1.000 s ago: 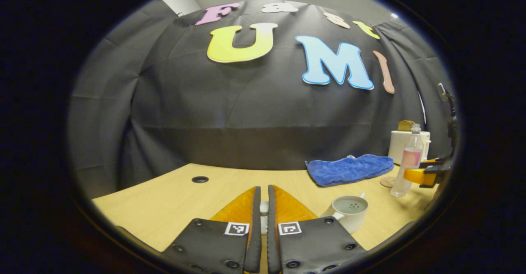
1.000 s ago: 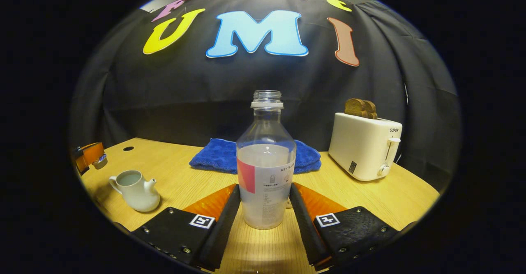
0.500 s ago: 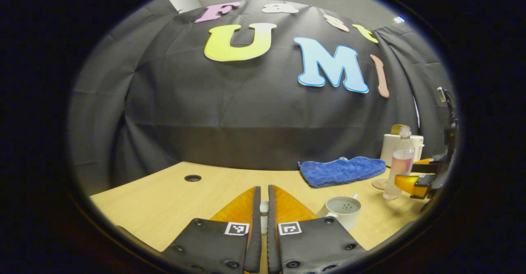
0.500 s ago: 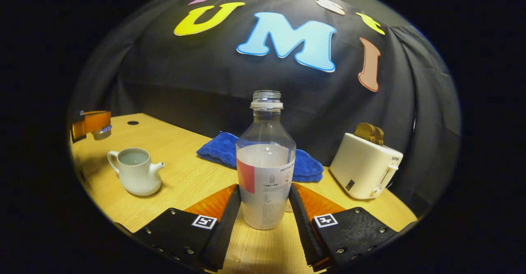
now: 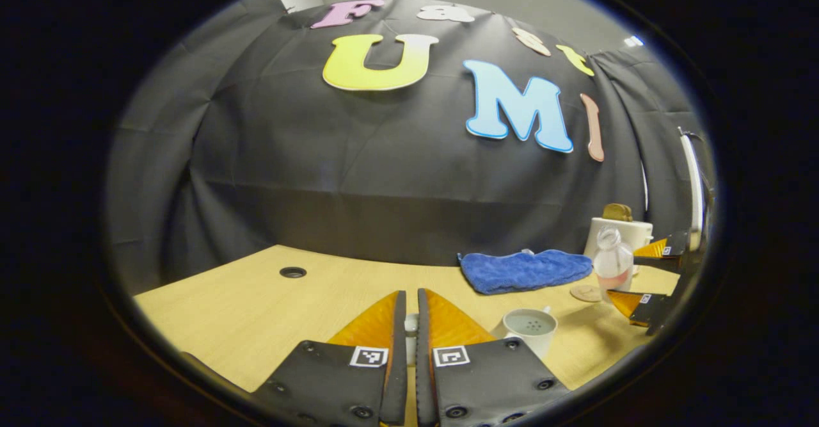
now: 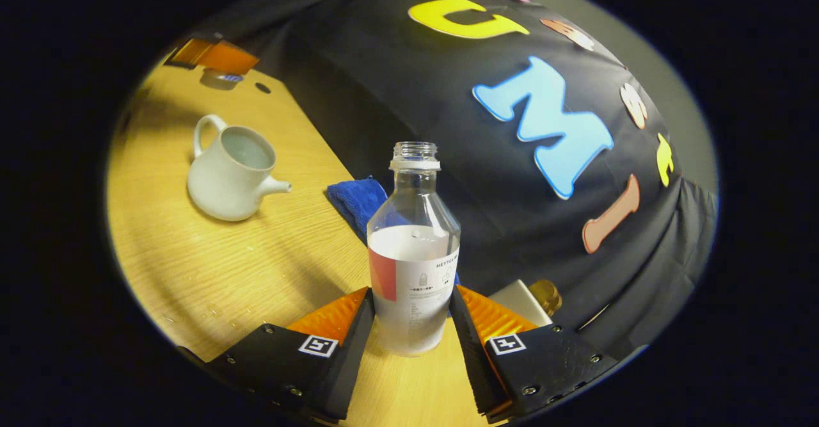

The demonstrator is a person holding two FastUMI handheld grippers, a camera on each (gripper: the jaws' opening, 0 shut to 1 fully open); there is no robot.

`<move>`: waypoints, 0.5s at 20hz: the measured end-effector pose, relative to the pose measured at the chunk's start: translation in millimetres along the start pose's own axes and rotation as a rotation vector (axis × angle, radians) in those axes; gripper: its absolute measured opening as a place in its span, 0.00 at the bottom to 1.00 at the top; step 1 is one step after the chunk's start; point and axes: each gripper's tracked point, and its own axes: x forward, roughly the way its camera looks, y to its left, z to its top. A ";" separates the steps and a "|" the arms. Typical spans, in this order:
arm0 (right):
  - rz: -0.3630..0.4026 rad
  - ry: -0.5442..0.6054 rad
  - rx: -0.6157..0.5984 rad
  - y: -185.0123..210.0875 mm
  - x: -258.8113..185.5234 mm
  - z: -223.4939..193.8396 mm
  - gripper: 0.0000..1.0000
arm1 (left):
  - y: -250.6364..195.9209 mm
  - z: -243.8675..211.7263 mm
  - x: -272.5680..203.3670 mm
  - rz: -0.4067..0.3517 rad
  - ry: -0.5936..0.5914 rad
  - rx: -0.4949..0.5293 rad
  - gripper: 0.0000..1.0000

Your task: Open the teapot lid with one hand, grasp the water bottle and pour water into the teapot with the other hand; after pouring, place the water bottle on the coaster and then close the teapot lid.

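The right gripper (image 6: 413, 324) has both fingers pressed against the lower sides of the water bottle (image 6: 414, 267), gripping it just below its label. The bottle has no cap and is roughly half full of clear water. In the left gripper view it leans toward the teapot, raised off the table (image 5: 269, 312), with the coaster (image 5: 584, 293) lying bare on the wood beneath it.

The left gripper (image 5: 411, 334) has its fingers drawn nearly together, with the small pale teapot lid (image 5: 411, 323) pinched in the narrow gap between them. In the right gripper view that lid (image 6: 221, 79) hangs under the left gripper's fingers at the far end of the table, well apart from the pot.

The white teapot (image 6: 231, 176) stands upright on the table, open-topped, handle pointing away from the bottle and spout toward it. From the left gripper view, the teapot (image 5: 530, 328) sits just right of the left gripper's fingers, its strainer holes visible inside.

Beyond the teapot a blue cloth (image 5: 524, 270) lies crumpled near the black booth wall. To its right stands a white toaster (image 5: 617, 235) with a slice of toast (image 5: 617, 212) poking up.
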 end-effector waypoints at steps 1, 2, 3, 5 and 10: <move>-0.009 -0.020 -0.068 -0.3 -0.9 6.5 0.71 | 1.4 1.0 0.7 -0.002 0.000 -0.008 0.12; -0.016 -0.035 -0.125 -3.2 -0.7 11.8 0.71 | 2.0 1.3 0.5 -0.004 0.000 -0.017 0.12; -0.021 -0.042 -0.162 -3.7 -0.1 14.6 0.71 | 3.0 -0.6 1.1 -0.006 0.001 -0.026 0.12; -0.034 -0.051 -0.212 -4.2 -1.3 21.4 0.71 | 4.5 0.2 0.8 -0.008 0.000 -0.044 0.12; -0.092 -0.081 -0.453 -5.7 -6.4 30.8 0.71 | 8.9 1.0 0.3 -0.010 0.001 -0.075 0.12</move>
